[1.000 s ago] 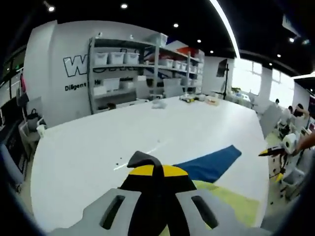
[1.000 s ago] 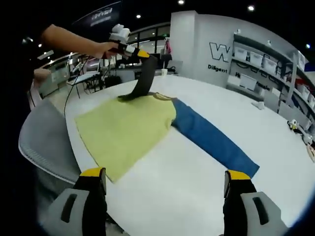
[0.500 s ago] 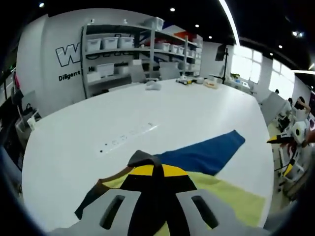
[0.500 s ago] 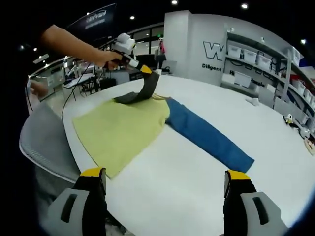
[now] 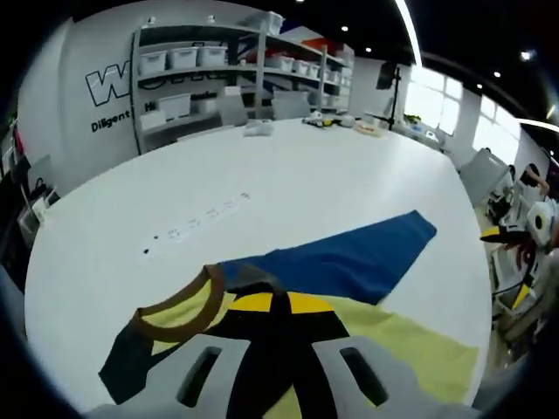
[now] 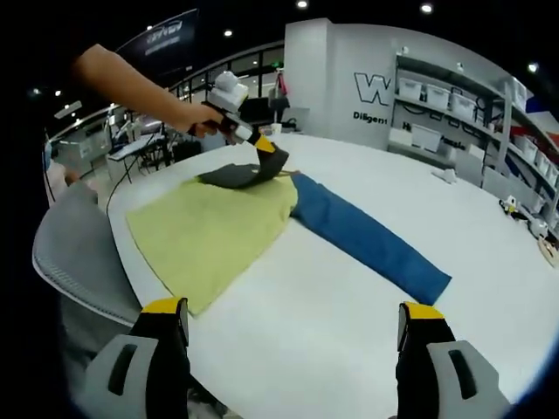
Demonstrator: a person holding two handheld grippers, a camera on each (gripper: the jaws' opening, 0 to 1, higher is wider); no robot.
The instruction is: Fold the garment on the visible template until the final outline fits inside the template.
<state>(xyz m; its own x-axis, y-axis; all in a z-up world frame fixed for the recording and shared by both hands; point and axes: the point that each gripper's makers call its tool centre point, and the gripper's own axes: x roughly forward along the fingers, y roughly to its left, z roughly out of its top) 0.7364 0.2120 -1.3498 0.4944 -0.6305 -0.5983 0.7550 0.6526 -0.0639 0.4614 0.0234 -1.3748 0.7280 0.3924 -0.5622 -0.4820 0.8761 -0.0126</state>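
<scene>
White round table (image 6: 367,332) in a workshop with storage shelves (image 5: 218,78) behind. Garment (image 6: 218,231) lies near the table edge: yellow body flat, blue sleeve (image 6: 371,240) stretched out straight. Left gripper (image 6: 262,150) pinches the dark sleeve (image 6: 234,175) by the collar, jaws closed on it. Right gripper (image 6: 293,332) hangs wide apart, holding nothing, well off the cloth. Folding looks barely begun: blue sleeve and body still to fold. No template outline can be made out. Pinch point hidden behind the jaws in the left gripper view.
</scene>
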